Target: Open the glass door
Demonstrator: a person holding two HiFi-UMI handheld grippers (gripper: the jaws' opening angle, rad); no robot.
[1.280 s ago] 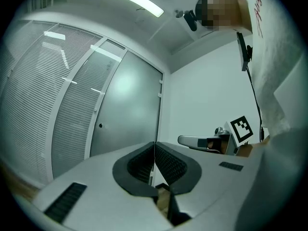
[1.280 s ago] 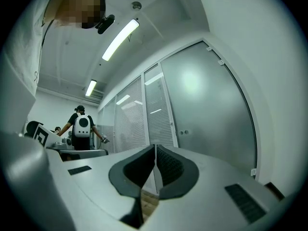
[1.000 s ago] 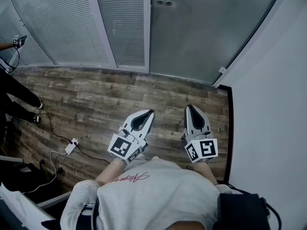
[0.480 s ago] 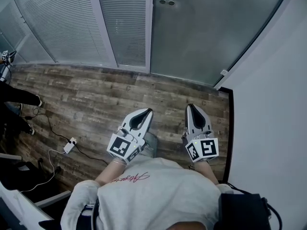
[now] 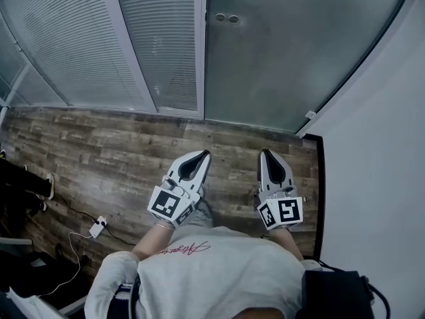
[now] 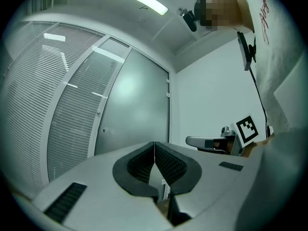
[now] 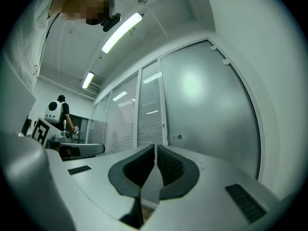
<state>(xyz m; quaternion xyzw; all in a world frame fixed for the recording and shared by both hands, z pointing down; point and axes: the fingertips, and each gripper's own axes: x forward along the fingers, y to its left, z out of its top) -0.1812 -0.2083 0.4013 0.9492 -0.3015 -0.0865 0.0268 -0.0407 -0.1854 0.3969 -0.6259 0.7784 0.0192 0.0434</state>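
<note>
- glass door: frosted, stands shut on the far side, right of the slatted panels, beyond the wooden floor.
- left tool: jaws together, empty, apart from the door.
- right tool: jaws together, empty, facing the door.

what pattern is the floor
The floor is brown wood-grain planking, best seen in the head view.

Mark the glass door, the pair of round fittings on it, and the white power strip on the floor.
glass door point(image 5: 292, 52), head view, middle of the frosted pane.
round fittings point(image 5: 219, 17), head view, left disc of the pair.
power strip point(image 5: 97, 227), head view, its white body.
</note>
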